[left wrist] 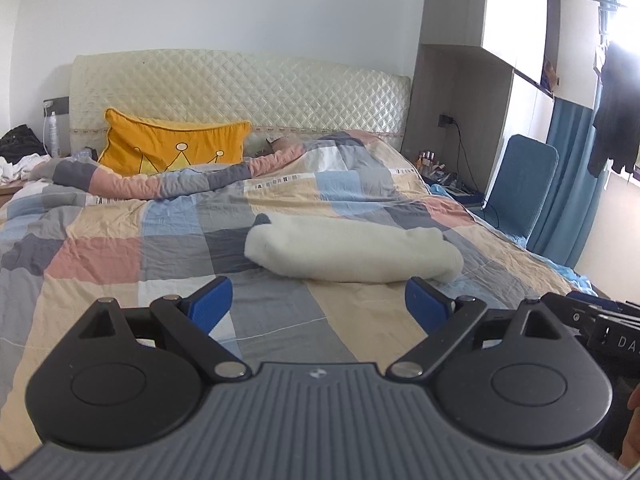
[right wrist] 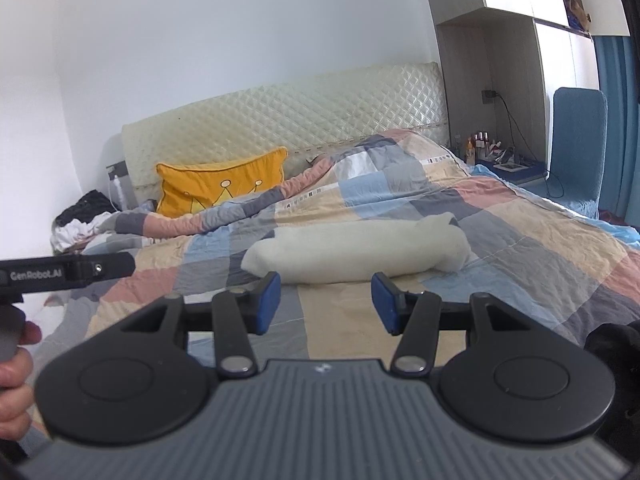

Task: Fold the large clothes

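Observation:
A cream-white fleecy garment (left wrist: 352,254) lies folded into a long bundle on the patchwork quilt (left wrist: 120,240) of the bed; it also shows in the right wrist view (right wrist: 356,252). My left gripper (left wrist: 320,306) is open and empty, held above the quilt just short of the bundle. My right gripper (right wrist: 326,304) is open and empty, also above the quilt in front of the bundle. The left gripper's body (right wrist: 68,272) shows at the left edge of the right wrist view.
A yellow crown pillow (left wrist: 172,146) leans on the quilted headboard (left wrist: 240,88). A person lies under the quilt near the headboard (left wrist: 288,146). A blue chair (left wrist: 524,184) and a cluttered bedside table (left wrist: 444,176) stand to the right; clothes are piled at the left (left wrist: 20,156).

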{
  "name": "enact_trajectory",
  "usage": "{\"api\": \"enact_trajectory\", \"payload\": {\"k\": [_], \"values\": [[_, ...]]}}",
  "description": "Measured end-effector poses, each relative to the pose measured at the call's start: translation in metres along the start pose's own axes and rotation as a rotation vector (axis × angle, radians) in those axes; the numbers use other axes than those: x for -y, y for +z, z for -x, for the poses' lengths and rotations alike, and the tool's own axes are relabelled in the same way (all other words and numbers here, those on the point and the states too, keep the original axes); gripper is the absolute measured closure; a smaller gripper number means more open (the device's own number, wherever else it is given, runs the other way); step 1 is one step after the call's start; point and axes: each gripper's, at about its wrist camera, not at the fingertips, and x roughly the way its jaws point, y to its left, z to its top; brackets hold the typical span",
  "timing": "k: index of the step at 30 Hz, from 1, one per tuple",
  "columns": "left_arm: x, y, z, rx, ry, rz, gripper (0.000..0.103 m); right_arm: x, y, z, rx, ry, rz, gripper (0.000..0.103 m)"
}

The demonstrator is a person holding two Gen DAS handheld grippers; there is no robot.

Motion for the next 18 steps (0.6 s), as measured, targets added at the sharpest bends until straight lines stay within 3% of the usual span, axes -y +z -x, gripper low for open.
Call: {"api": "enact_trajectory", "payload": {"k": [5, 18], "values": [[0.0045, 0.0041, 0.0028, 0.01, 0.05, -0.049, 0.008, 0.0016, -0.0015, -0.0029, -0.029, -0.007, -0.003, 0.048], [0.0075, 0.0089, 0.0075, 0.012, 0.045, -0.056, 0.008, -0.0004, -0.0012, 0.0006, -0.018, -0.005, 0.003, 0.048]]}}
